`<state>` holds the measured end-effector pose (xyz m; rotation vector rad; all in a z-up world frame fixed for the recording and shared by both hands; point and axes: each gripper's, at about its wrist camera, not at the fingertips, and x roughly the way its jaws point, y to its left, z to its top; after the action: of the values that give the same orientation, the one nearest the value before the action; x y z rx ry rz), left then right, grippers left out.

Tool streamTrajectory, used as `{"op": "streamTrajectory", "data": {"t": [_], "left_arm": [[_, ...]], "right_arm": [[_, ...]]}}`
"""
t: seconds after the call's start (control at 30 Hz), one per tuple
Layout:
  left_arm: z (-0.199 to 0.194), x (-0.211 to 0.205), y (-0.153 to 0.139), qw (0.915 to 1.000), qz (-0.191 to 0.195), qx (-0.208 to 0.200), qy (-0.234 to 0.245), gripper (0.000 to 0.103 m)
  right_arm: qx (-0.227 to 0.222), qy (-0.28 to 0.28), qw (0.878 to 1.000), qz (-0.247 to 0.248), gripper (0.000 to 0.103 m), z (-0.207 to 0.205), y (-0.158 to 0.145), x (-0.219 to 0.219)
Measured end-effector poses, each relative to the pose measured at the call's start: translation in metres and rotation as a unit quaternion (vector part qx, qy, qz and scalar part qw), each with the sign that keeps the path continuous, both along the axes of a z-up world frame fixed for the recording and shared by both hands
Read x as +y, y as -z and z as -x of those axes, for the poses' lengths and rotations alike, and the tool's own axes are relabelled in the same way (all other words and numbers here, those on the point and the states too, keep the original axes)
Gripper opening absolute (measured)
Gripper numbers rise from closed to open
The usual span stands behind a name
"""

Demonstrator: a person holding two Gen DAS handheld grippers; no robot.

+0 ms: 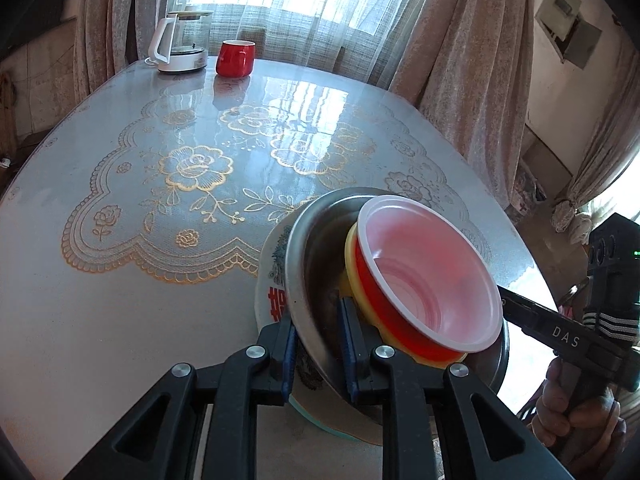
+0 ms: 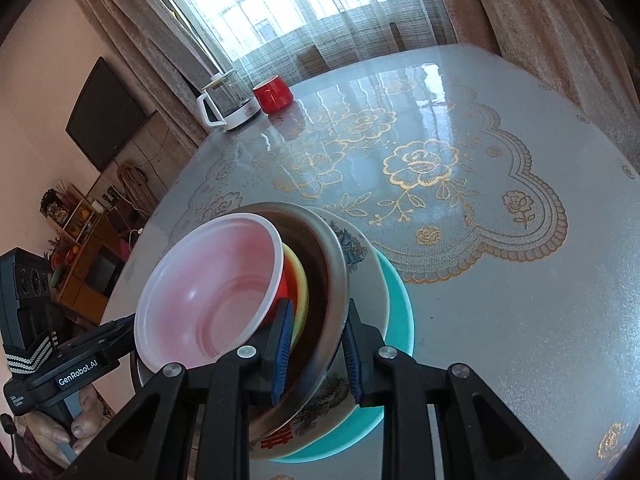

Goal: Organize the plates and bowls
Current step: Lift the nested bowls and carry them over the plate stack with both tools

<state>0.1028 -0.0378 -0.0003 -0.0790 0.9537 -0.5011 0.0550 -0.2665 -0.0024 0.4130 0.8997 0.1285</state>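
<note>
A nested stack is held between both grippers above the table. A red bowl with white inside [image 1: 428, 272] [image 2: 208, 292] sits in a yellow bowl [image 1: 352, 264] [image 2: 298, 292], inside a steel bowl [image 1: 316, 240] [image 2: 324, 264]. Under them are a white patterned plate [image 1: 272, 272] [image 2: 360, 256] and a teal plate [image 2: 400, 300]. My left gripper [image 1: 318, 352] is shut on the steel bowl's rim, one finger inside and one outside. My right gripper [image 2: 316, 352] is shut on the opposite rim of the steel bowl the same way.
A round table [image 1: 120, 320] [image 2: 500, 320] with a glossy gold floral cover lies below. A red mug [image 1: 235, 58] [image 2: 273, 93] and a white glass kettle [image 1: 180, 42] [image 2: 228, 106] stand at its far edge by the curtains. A TV [image 2: 102, 114] hangs at left.
</note>
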Motion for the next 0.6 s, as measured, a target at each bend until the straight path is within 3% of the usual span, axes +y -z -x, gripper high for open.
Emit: {"op": "streamTrajectory", "data": {"t": [0.3,0.6], "left_arm": [[0.000,-0.004,0.002,0.9997,-0.019,-0.014,-0.005,0.021],[0.000,0.002,0.002,0.9999,0.008,0.002,-0.007,0.023]], "right_arm": [[-0.003,-0.003,1.000,0.002,0.026,0.002,0.000,0.000],[-0.029,0.000,0.999,-0.024,0.030,0.021,-0.011,-0.014]]}}
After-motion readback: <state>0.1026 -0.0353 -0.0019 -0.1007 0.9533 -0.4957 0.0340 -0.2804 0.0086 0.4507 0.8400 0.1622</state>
